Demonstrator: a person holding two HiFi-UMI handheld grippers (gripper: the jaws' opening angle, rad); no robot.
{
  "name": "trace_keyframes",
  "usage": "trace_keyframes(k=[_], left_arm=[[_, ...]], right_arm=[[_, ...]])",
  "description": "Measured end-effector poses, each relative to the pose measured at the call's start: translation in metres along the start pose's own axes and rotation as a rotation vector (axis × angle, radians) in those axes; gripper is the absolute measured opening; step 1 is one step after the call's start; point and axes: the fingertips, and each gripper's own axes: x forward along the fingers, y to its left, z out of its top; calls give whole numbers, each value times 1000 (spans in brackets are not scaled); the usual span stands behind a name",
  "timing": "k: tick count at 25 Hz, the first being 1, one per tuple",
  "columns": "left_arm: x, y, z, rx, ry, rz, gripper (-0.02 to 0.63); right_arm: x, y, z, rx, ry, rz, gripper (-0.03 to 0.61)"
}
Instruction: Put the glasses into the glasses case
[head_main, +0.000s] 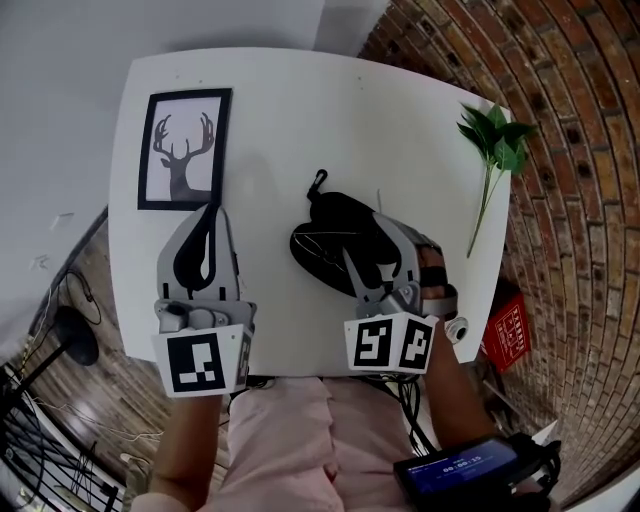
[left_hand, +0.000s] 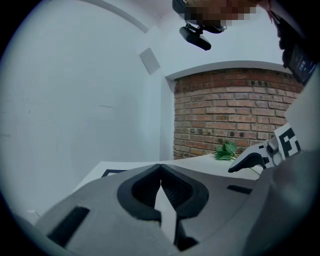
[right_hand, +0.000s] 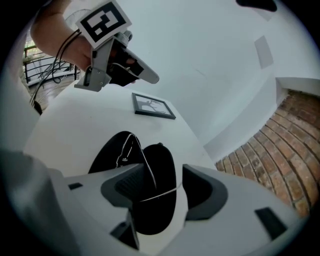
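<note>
Your right gripper (right_hand: 165, 171) hangs over the open black oval glasses case (right_hand: 156, 212) in the middle of the white table (head_main: 290, 120). Its jaws stand wide apart. The thin wire-framed glasses (right_hand: 145, 164) lie between them, over the case, and the pads do not press on them. Your left gripper (head_main: 205, 217) is apart at the left, below the framed deer picture (head_main: 185, 148), with its jaws together on nothing.
</note>
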Motion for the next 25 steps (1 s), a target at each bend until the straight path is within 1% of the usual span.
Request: trace_keyframes(k=[6, 11, 13, 16, 20, 25], left_arm=[[-4, -4, 1, -6, -7, -7, 2], [-7, -13, -1, 12, -1, -24, 2], [-8, -16, -1, 14, 0, -28, 2], [-9, -19, -1, 18, -2, -31, 2], [-11, -20, 5, 13, -13, -28, 2], [-14, -12, 2, 20, -4, -18, 2]], right_arm=[[-9, 17, -2, 8, -3, 3, 247], [-15, 30, -7, 17, -9, 11, 247], [-18, 29, -5, 36, -28, 0, 238], [-21, 20, -5, 52, -32, -17, 207], [-14, 20, -10, 19, -1, 25, 195], [-2, 27, -14, 7, 23, 68, 151]])
